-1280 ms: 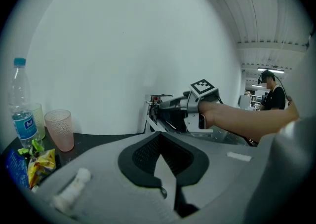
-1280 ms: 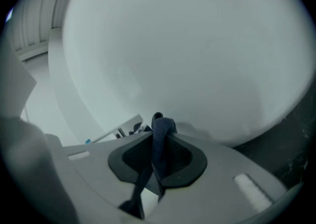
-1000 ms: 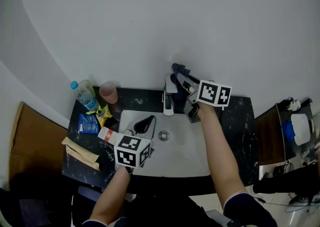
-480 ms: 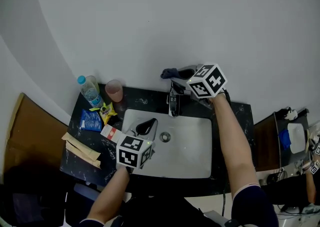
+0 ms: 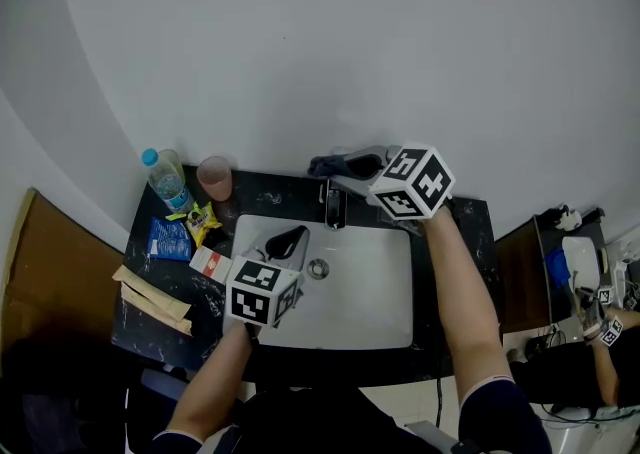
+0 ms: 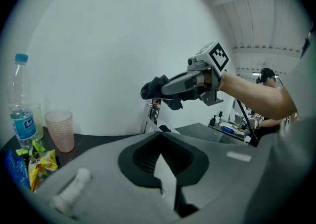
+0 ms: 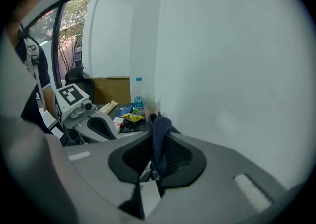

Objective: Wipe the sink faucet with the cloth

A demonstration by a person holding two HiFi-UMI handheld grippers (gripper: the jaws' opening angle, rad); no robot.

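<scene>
Here, right gripper (image 5: 345,162), jaws clamped on the dark cloth (image 5: 321,164), at twelve o'clock of the faucet (image 5: 335,206); left gripper (image 5: 290,240) closed, empty.

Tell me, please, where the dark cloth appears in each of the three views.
Head view: upper centre, the cloth bunched at the right gripper's tip, just above the faucet.
Left gripper view: centre, at the right gripper's tip, above the faucet.
Right gripper view: lower centre, pinched between the jaws.
Shared landmark: the water bottle beside the wall.
</scene>
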